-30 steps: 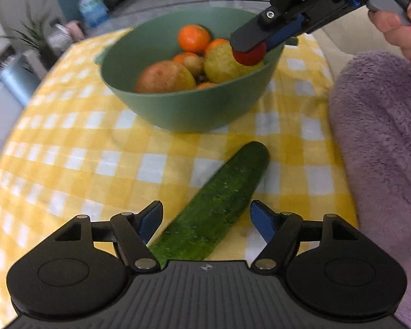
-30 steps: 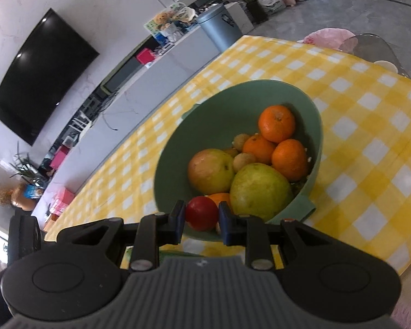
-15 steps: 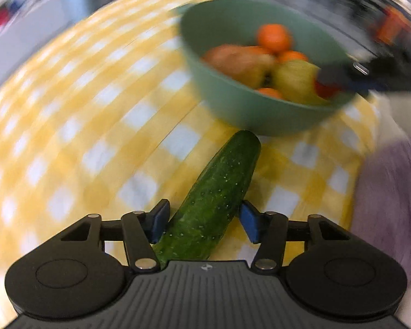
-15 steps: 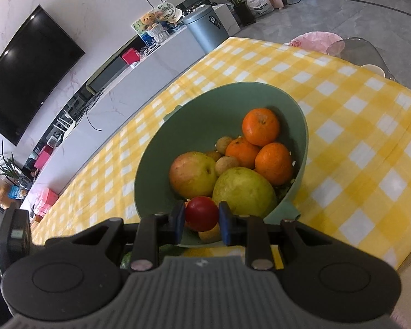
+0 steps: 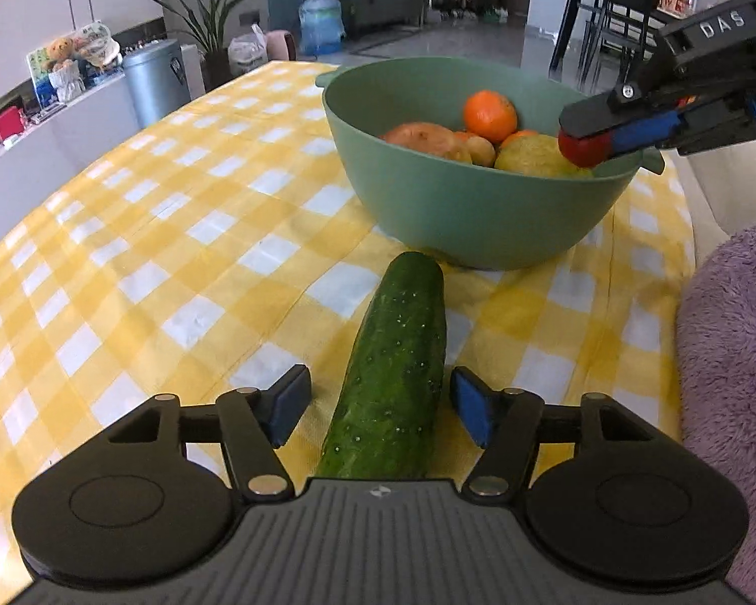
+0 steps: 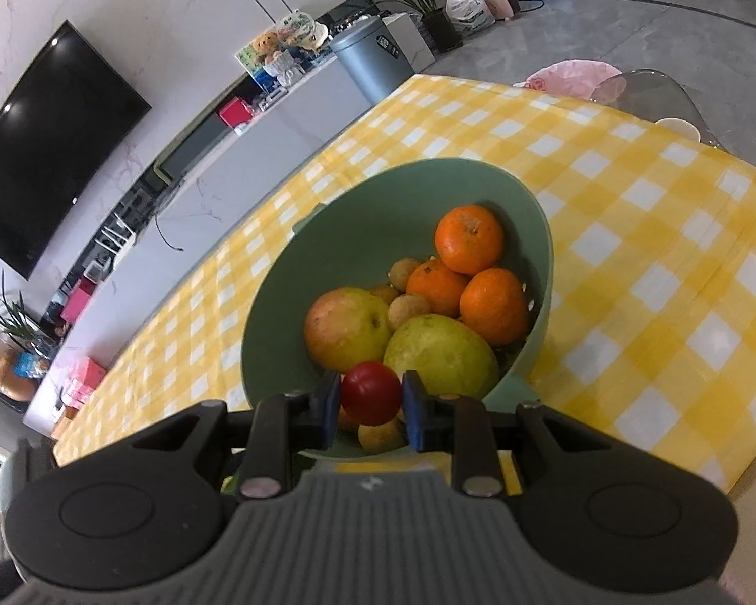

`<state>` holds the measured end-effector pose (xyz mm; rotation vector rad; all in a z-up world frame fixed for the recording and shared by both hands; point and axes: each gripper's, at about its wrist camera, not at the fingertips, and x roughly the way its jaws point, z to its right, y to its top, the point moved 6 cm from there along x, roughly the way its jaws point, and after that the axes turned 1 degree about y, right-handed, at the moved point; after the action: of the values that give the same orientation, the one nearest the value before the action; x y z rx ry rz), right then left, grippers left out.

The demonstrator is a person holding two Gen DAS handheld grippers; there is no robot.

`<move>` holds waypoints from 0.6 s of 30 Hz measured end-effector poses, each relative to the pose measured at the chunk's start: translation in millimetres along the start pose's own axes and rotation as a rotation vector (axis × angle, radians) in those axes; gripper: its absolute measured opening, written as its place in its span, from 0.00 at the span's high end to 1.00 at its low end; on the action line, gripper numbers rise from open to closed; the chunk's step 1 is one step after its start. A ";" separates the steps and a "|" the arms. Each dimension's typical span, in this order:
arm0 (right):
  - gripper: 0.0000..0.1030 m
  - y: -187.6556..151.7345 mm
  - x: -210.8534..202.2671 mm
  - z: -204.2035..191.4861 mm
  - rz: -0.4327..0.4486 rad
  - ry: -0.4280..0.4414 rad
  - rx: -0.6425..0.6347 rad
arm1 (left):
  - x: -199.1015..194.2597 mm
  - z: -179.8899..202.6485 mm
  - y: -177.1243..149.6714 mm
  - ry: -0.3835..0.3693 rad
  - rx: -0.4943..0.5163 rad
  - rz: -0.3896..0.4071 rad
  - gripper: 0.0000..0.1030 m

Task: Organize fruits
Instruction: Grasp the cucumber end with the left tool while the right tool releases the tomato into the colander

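Pale marble wall (image 6: 141, 10) — black television (image 6: 40, 151), grey glossy floor (image 6: 630, 15)

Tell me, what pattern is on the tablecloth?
The tablecloth has a yellow and white check, seen best in the left wrist view.

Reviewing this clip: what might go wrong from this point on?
1. The right gripper pinches the small red fruit above the green bowl's near rim; released here, it might bounce off the piled fruit.
2. The left gripper's jaws are opening around the cucumber without touching it; the round cucumber may roll on the checked tablecloth.
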<state>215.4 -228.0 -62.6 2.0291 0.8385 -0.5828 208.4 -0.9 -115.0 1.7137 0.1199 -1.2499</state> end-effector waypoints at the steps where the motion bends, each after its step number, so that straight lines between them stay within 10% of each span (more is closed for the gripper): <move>1: 0.78 1.5 -1.8 0.4 0.011 0.004 0.001 | -1.9 3.5 -0.3 0.009 -0.013 0.008 0.40; 13: 0.78 15.4 -3.1 12.5 0.047 0.065 0.119 | -35.8 5.5 -1.6 0.318 -0.184 0.236 0.57; 18: 0.78 16.6 -6.5 23.2 0.068 0.055 0.159 | -64.0 9.2 11.2 0.335 -0.255 0.342 0.58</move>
<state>221.1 -256.8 -62.0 2.2174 0.7731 -0.5734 178.8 14.0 -58.4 1.6238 0.1687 -0.6627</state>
